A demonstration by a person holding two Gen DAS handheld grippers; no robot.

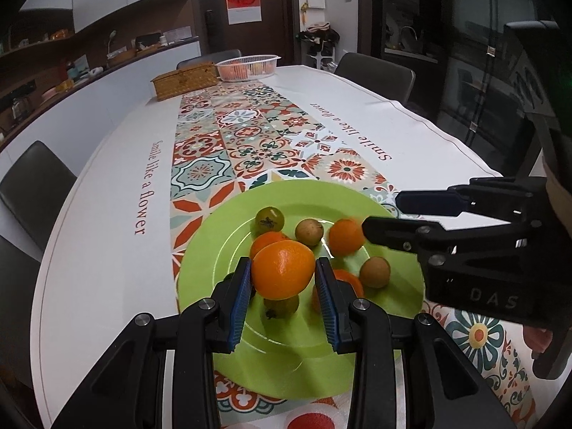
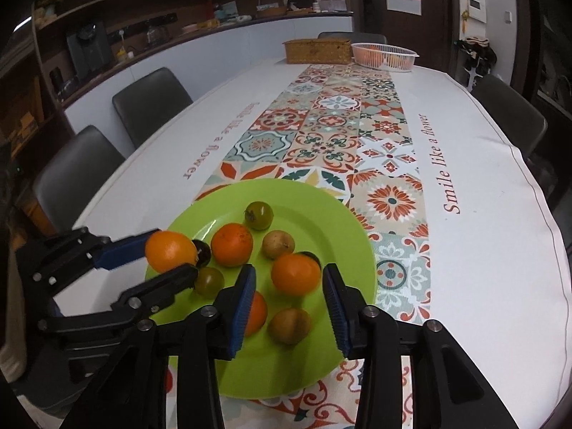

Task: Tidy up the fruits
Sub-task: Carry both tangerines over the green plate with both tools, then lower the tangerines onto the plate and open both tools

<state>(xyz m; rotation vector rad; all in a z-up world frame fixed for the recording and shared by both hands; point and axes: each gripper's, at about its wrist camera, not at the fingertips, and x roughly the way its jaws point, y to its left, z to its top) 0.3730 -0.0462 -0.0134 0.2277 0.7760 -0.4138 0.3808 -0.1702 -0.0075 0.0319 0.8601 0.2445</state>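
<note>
Nearest, the left gripper (image 1: 282,279) has its blue pads clamped on an orange (image 1: 283,270), held above the green plate's (image 1: 279,364) near side at about 6 o'clock. Right gripper (image 2: 289,286), at the plate's 3 o'clock, has its jaws apart with a gap on each side of a second orange (image 2: 295,274) resting on the plate. Farther out, small green and brown fruits lie around the plate's middle. Far across the table sits a white basket (image 1: 249,66).
</note>
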